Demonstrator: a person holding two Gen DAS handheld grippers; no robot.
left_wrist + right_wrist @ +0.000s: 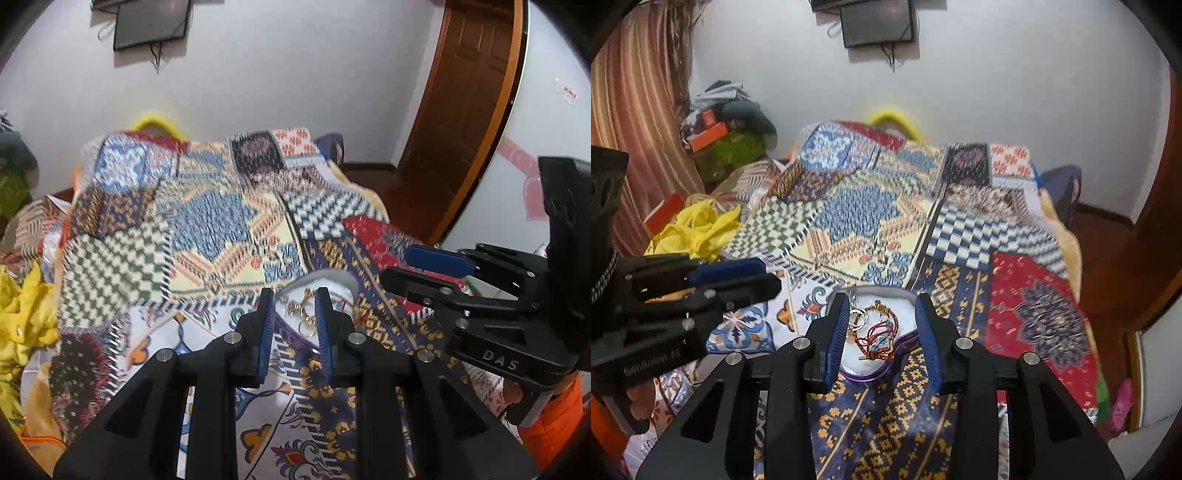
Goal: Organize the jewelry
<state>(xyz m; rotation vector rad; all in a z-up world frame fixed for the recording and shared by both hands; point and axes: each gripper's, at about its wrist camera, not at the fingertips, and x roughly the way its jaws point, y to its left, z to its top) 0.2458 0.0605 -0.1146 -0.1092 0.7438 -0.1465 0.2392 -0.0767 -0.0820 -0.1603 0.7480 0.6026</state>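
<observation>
A heart-shaped purple box with a white lining lies on the patterned bedspread. It holds a red and gold bracelet, rings and a chain. My right gripper is open, its blue pads either side of the box, just above it. In the left wrist view the box with gold jewelry sits between the fingers of my left gripper, which is open and empty. Each gripper shows in the other's view: the right and the left.
The patchwork bedspread covers the bed. Yellow cloth and a clutter pile lie at the left. A wooden door stands at the right. A dark screen hangs on the far wall.
</observation>
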